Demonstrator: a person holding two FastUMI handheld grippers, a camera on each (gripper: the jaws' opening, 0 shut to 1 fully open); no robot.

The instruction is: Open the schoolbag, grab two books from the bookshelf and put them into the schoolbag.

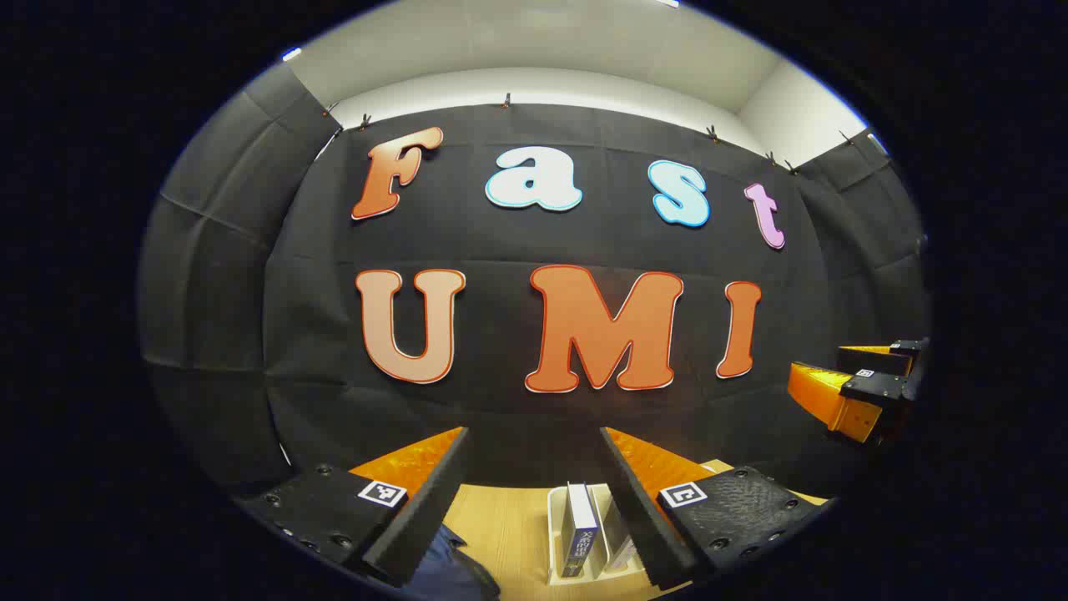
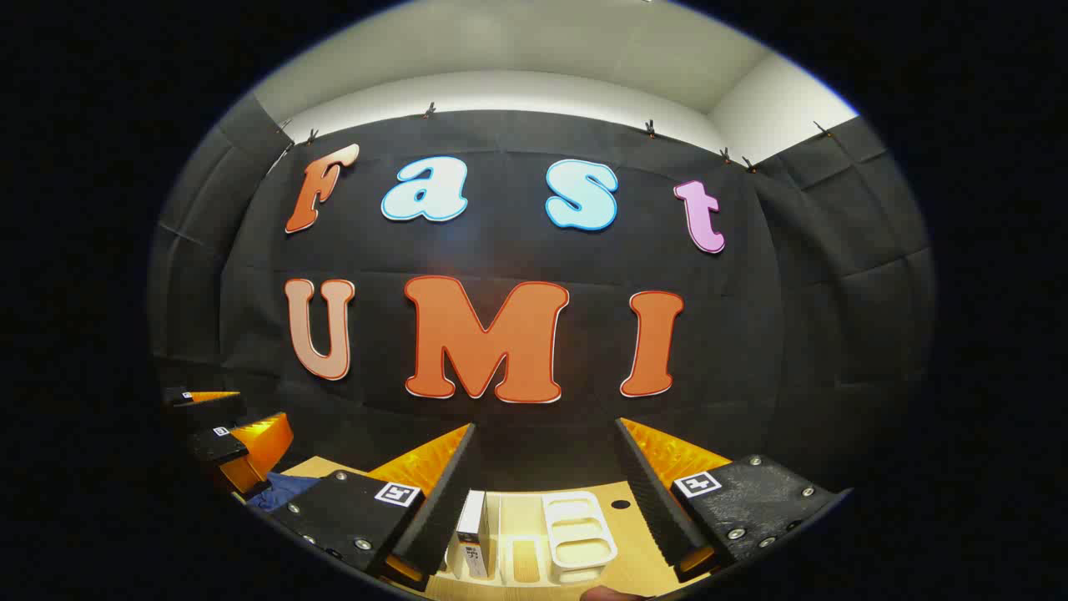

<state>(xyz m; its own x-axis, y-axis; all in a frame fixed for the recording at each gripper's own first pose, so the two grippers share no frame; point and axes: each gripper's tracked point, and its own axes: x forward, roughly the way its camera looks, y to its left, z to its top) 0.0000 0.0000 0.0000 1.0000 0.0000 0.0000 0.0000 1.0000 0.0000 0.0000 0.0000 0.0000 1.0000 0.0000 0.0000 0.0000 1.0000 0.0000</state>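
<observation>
Wooden table [image 1: 509,526] carries a white bookshelf [image 2: 577,524] with books [image 1: 579,530]; both grippers [image 1: 526,501] [image 2: 546,492] gape empty.

Table [image 1: 509,526] low in front of cloth wall [image 1: 534,401]. On it, bag [image 1: 442,572] left of rack [image 1: 555,534], books [image 1: 580,534] upright inside. In right gripper view, book [image 2: 474,534] upright in rack's [image 2: 576,526] left slot, bag [image 2: 279,488] further left.

Both gripper views look level toward the far booth wall, sharing the white bookshelf [image 1: 557,534] [image 2: 576,530] at six o'clock below.
</observation>
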